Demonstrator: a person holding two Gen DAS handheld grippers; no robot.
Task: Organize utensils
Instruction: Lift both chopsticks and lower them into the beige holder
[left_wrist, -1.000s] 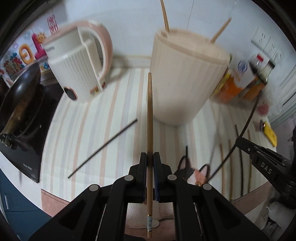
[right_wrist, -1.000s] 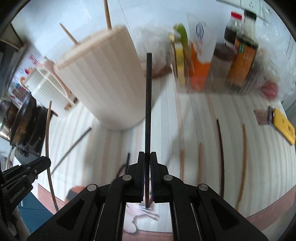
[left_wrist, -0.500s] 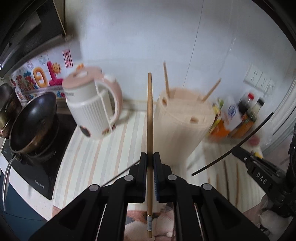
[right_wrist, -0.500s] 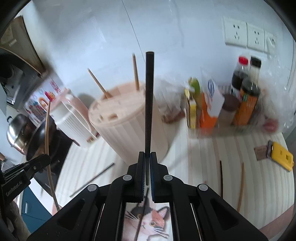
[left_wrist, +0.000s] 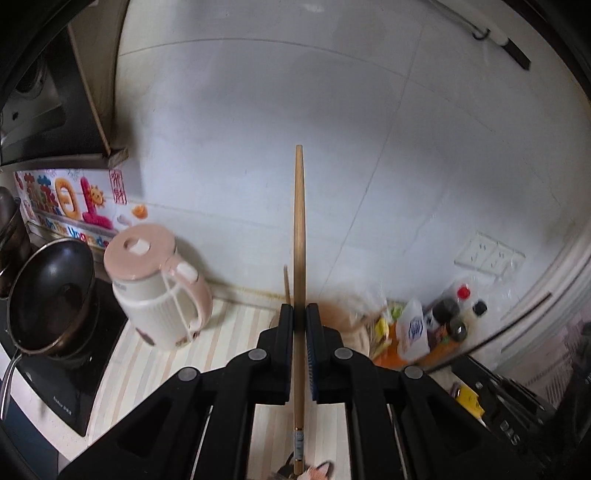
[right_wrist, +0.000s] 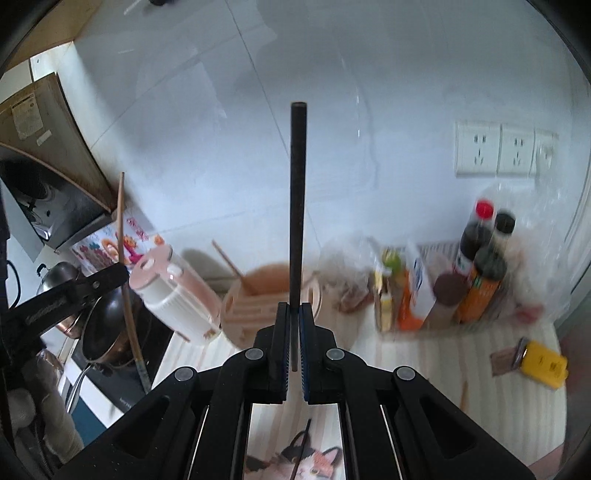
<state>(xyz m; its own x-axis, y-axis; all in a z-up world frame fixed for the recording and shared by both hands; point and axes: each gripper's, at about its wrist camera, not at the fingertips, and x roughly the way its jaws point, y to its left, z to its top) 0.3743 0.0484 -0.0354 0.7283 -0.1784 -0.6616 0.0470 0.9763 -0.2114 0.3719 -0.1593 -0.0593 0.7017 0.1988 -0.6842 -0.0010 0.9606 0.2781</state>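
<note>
We work at a striped kitchen counter that runs along a white tiled wall, with a black stove and a dark wok at its left end. Near the middle stands the round beige utensil holder, its top divided into slots, and one wooden chopstick already leans out of it. A pink and white electric kettle sits just to the left of the holder, and a cluster of sauce bottles stands to the right, below the wall sockets.

We judge the step in hand to be the carry: both sticks are lifted above the counter and neither is in the holder yet. Our left gripper is clamped tight on a light wooden chopstick, which points straight up along the fingers. Our right gripper is closed on a black chopstick, pinched near its lower end, and the holder shows just behind its jaws.

More sticks remain on the counter: a dark one lies across the cat picture mat, and a brown one lies further right.

Next, we expect to tip each stick end-down over an open slot, lower it in, and only then release, since a stick let go early could miss the slot.
</note>
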